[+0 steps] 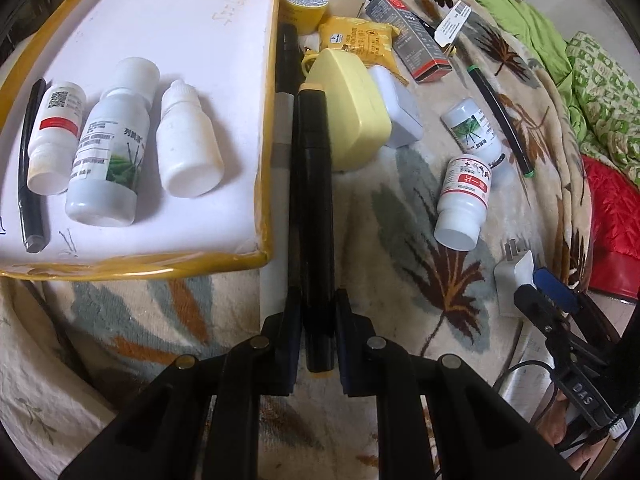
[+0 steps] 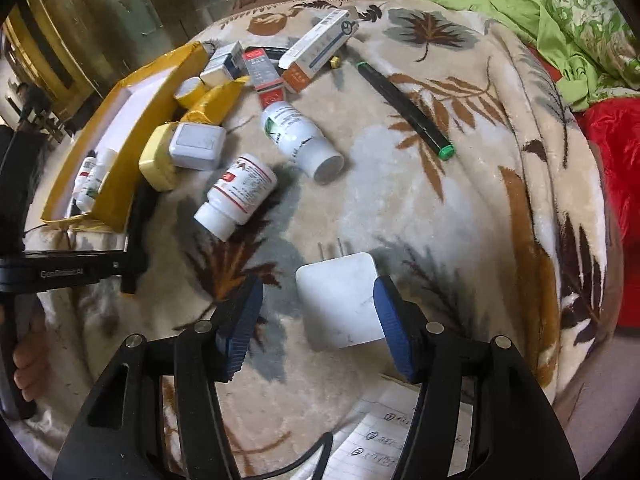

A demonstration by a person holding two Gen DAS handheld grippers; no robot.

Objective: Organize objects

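My left gripper point(image 1: 318, 300) is shut on a black marker with yellow ends point(image 1: 316, 200). The marker points up the picture, just right of the yellow-rimmed white tray point(image 1: 200, 20). In the tray lie a red-label bottle point(image 1: 56, 136), a green-label bottle point(image 1: 108, 152), a plain white bottle point(image 1: 188, 144) and a black pen point(image 1: 30, 168). My right gripper point(image 2: 318, 328) is open over a white plug charger point(image 2: 340, 304) on the blanket. Its right blue pad is at the charger's edge, and its left pad stands apart.
Loose on the leaf-patterned blanket point(image 2: 400, 208) are a red-label bottle point(image 2: 240, 196), a green-label bottle point(image 2: 300, 136), a green-capped black pen point(image 2: 404, 108), a yellow case point(image 2: 158, 160), a white adapter point(image 2: 196, 146), several small boxes, a yellow pouch point(image 1: 360, 36) and a tape roll point(image 1: 304, 4). A written paper sheet point(image 2: 384, 432) lies near.
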